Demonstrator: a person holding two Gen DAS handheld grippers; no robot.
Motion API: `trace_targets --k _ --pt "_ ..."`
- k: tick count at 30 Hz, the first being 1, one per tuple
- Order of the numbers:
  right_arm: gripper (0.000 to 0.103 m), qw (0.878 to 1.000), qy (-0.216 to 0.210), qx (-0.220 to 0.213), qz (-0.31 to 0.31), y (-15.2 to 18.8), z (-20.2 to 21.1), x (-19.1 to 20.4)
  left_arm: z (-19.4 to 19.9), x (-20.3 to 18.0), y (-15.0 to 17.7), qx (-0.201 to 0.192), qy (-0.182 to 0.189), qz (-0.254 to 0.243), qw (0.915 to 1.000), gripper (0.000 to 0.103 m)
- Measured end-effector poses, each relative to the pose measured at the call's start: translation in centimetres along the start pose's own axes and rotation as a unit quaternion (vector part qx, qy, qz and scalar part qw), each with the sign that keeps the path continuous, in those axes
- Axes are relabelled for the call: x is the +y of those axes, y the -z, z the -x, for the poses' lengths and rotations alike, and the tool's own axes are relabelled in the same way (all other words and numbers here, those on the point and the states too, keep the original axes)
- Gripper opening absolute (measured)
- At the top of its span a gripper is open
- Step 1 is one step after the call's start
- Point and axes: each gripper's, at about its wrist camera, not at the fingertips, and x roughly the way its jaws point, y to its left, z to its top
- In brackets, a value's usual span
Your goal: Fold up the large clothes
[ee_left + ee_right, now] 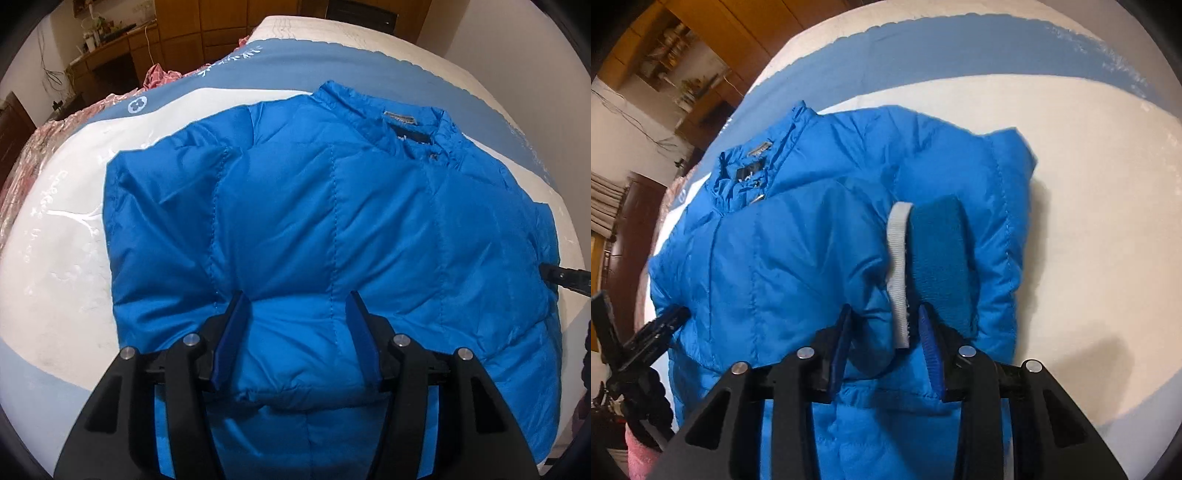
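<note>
Left wrist view first: I see the blue puffer jacket (332, 229) spread on the bed (55, 258), its collar (413, 125) lying far ahead of my jaws and a little to their right. My left gripper (297, 301) points steeply down at the near part of the jacket. Its jaws stand about half apart with a folded, puffy roll of the jacket bulging up between them; the fabric fills the gap from one blue pad to the other, so I read them as gripping that roll. Off to the right of these jaws, the black tip of my right gripper (565, 278) pokes in at the jacket's edge.

From the right wrist view, the right gripper (884, 314) sits over a sleeve folded across the jacket's body. Its jaws are narrower, and the sleeve end lies between them: the white cuff strip (899, 273) runs down into the gap, just inside the right pad, while the teal fleece cuff lining (940, 258) lies just ahead of and beyond that pad. Puffy blue fabric presses against the left pad, so these jaws look closed on the sleeve end. Far to the left of them, the left gripper (674, 317) touches the jacket's side. The collar (750, 166) lies ahead and to the left.
</note>
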Motion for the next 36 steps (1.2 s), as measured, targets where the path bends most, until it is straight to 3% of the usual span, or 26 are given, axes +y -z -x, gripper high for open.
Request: trace_targets --k 4,6,11,15,21,29,31,33,35,36 --pt "0.036 1.0 0.0 0.003 0.014 0.1 0.8 0.1 0.8 0.1 -0.2 0.004 -0.002 0.014 0.9999 0.055" --pt "0.038 1.0 -0.022 -0.011 0.01 0.8 2.7 0.2 3.4 0.4 0.3 -0.011 -0.002 0.019 0.9998 0.054" --pt "0.054 0.996 -0.072 -0.048 0.025 5.4 9.1 -1.3 9.7 2.6 4.5 -0.035 0.0 0.016 0.9992 0.069" --pt "0.064 0.994 -0.104 -0.037 0.027 11.7 12.0 -3.8 12.3 5.6 11.1 0.002 -0.008 0.033 0.9994 0.072" --pt "0.068 0.995 -0.097 0.001 0.021 20.3 12.9 -6.5 12.9 8.3 20.0 0.056 0.02 0.091 0.9941 0.073" --pt "0.069 0.991 -0.125 0.044 -0.001 26.3 11.2 -7.2 11.9 7.4 24.8 0.082 0.074 0.117 0.987 0.074" --pt "0.069 0.991 -0.122 0.05 -0.005 26.9 10.4 -7.2 11.2 7.0 25.3 0.087 0.085 0.122 0.985 0.071" --pt "0.069 0.991 -0.126 0.054 -0.01 27.4 9.4 -7.0 10.6 6.6 25.6 0.094 0.094 0.126 0.9831 0.056" --pt "0.063 0.99 -0.129 0.052 -0.006 27.6 9.0 -6.5 10.4 6.2 25.7 0.091 0.098 0.128 0.9827 0.048" --pt "0.051 0.991 -0.126 0.053 -0.001 27.6 8.8 -6.0 10.5 6.1 25.7 0.09 0.098 0.127 0.9829 0.038"
